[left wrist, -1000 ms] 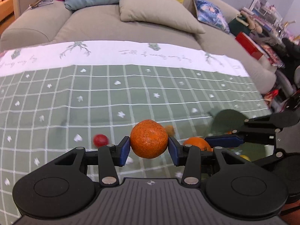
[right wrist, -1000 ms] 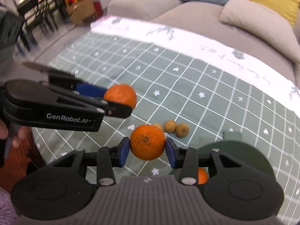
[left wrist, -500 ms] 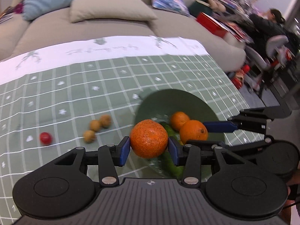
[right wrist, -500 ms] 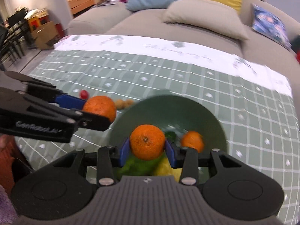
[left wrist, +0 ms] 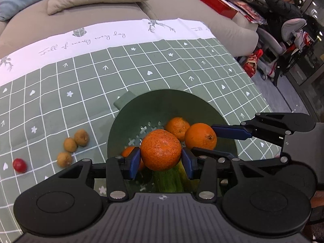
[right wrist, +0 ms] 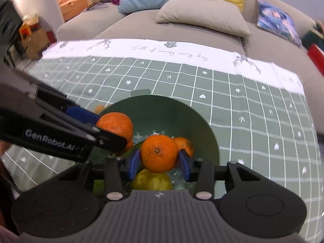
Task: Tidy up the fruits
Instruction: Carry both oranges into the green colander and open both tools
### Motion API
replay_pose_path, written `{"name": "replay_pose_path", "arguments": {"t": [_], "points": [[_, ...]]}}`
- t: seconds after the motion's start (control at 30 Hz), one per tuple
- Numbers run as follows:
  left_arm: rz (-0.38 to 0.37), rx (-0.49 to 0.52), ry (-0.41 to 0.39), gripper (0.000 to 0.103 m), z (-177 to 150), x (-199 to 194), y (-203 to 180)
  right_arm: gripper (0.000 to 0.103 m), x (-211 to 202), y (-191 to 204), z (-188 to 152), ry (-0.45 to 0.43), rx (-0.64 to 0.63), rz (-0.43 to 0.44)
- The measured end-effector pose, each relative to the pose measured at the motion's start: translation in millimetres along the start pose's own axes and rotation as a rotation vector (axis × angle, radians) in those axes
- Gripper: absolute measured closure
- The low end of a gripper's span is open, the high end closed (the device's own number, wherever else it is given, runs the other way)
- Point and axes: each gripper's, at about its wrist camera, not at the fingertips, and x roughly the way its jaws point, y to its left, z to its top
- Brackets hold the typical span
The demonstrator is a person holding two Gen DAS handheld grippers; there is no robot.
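Both grippers have swung across the green grid-patterned tablecloth (left wrist: pixel 85 93) and now hang over the round dark-green plastic colander bowl (left wrist: pixel 162 103), which already holds oranges. Left gripper (left wrist: pixel 161 162) is clamped on a rough-skinned orange mandarin (left wrist: pixel 161 149); right gripper (right wrist: pixel 159 162) is clamped on a smooth orange mandarin (right wrist: pixel 159 154). Three small brown longans (left wrist: pixel 70 144) and a red cherry (left wrist: pixel 19 165) lie on the cloth left of the bowl.

Both tools (left wrist: pixel 161 161) (right wrist: pixel 159 161) clamped, tilted downward
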Motion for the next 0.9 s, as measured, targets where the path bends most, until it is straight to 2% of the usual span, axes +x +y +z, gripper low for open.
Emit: {"name": "replay_pose_path", "arguments": {"t": [0.27,0.4,0.67,0.9], "points": [[0.041,-0.014,0.075,0.054,13.6,20.8,8.0,0.065,23.5,-10.6,13.4,-0.015,-0.09,0.064],[0.032,-0.044,0.116,0.054,21.3,28.0,14.4,0.065,38.3,-13.1,19.8,-0.003,-0.131,0.078],[0.046,-0.06,0.148,0.054,24.1,41.6,20.1,0.065,56.9,-15.7,22.7,0.029,-0.165,0.092],[0.033,-0.065,0.138,0.053,24.9,43.1,23.0,0.064,62.7,-15.9,20.6,0.041,-0.161,0.089]]}}
